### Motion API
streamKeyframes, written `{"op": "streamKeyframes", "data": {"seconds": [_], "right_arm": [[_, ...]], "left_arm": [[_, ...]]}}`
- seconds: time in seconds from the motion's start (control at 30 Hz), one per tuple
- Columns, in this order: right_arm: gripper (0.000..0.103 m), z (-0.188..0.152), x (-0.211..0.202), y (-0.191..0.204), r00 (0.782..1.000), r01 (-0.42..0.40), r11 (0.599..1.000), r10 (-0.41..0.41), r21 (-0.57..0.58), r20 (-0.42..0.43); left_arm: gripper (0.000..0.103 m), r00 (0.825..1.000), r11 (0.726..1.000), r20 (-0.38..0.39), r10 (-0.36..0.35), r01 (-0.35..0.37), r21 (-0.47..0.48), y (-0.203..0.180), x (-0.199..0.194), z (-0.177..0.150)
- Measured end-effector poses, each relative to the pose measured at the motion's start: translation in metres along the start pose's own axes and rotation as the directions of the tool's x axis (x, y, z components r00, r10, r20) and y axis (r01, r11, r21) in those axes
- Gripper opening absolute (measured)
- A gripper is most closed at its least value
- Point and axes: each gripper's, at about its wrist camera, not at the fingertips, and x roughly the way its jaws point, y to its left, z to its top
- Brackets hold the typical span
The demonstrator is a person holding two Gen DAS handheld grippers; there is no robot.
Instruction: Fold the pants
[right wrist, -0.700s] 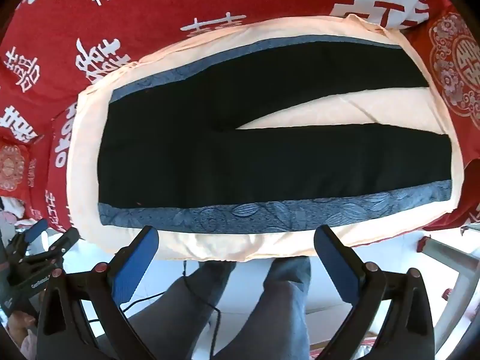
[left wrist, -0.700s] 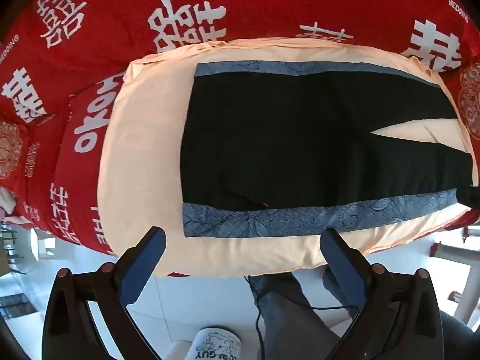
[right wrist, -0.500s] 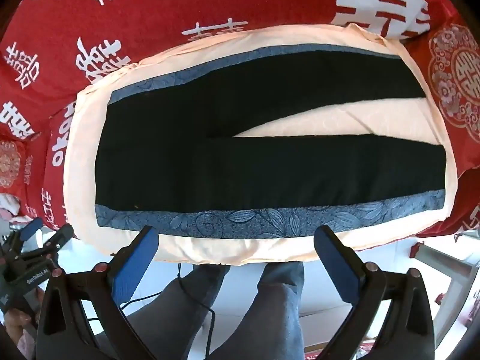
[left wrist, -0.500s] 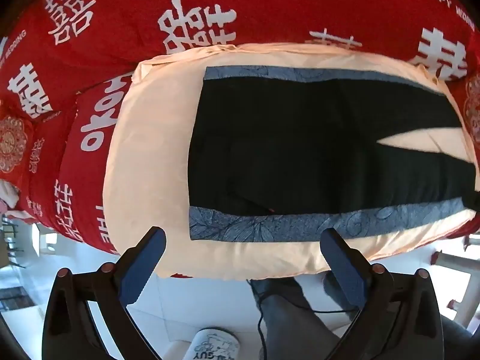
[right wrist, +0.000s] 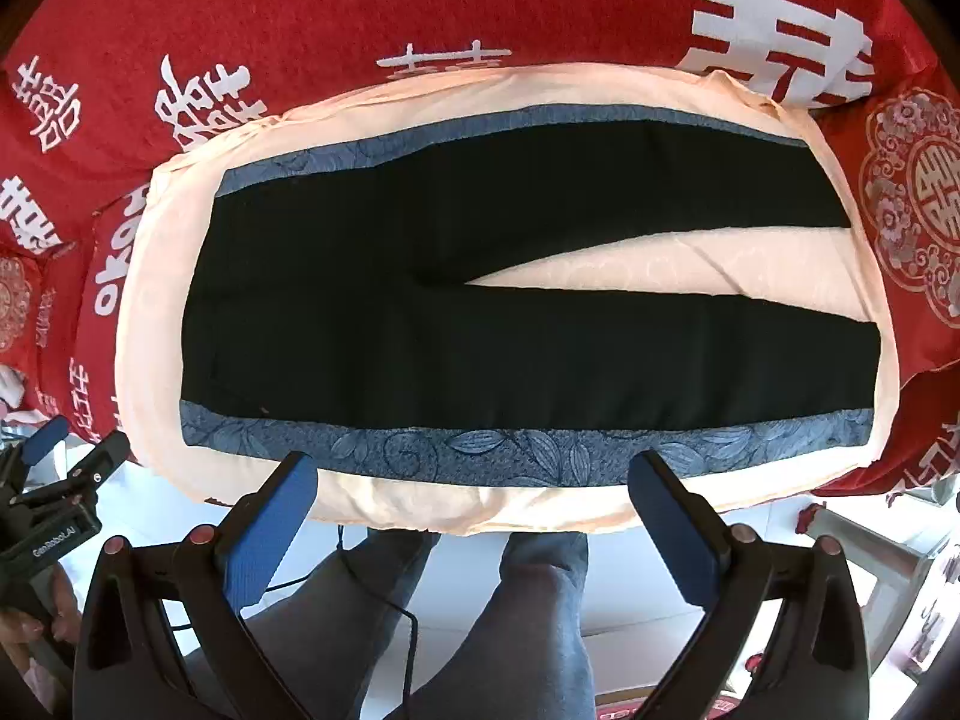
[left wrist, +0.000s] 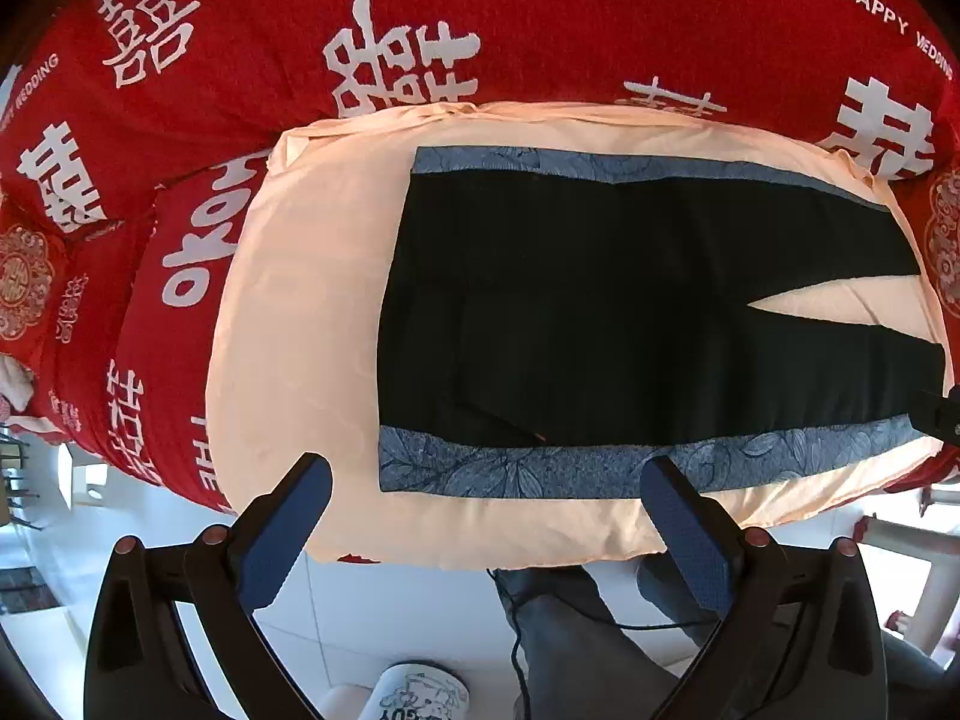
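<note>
Black pants with blue leaf-patterned side stripes lie flat on a peach cloth. The waist is at the left and the two legs spread apart to the right. My left gripper hovers open above the near edge, close to the waist end of the near blue stripe. My right gripper is open too, held over the middle of the near blue stripe. Neither touches the fabric. The left gripper also shows at the left edge of the right wrist view.
A red bedspread with white characters lies under and around the peach cloth. A person's legs in grey-blue trousers stand at the near edge, with a thin black cable hanging. A printed white cup sits below.
Both views have slid down a little, so the pants sit lower and nearer the fingertips. Both grippers stay open and nothing has been taken hold of.
</note>
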Motion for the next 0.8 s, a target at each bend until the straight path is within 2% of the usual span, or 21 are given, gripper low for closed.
{"op": "streamKeyframes", "data": {"seconds": [0.8], "right_arm": [[0.103,-0.0011,-0.0012,-0.0003,1.0,0.002,1.0,-0.002,0.003,0.0]], "left_arm": [[0.103,0.999,0.999,0.027,0.032,-0.033,0.023,-0.0033,-0.006,0.002]]}}
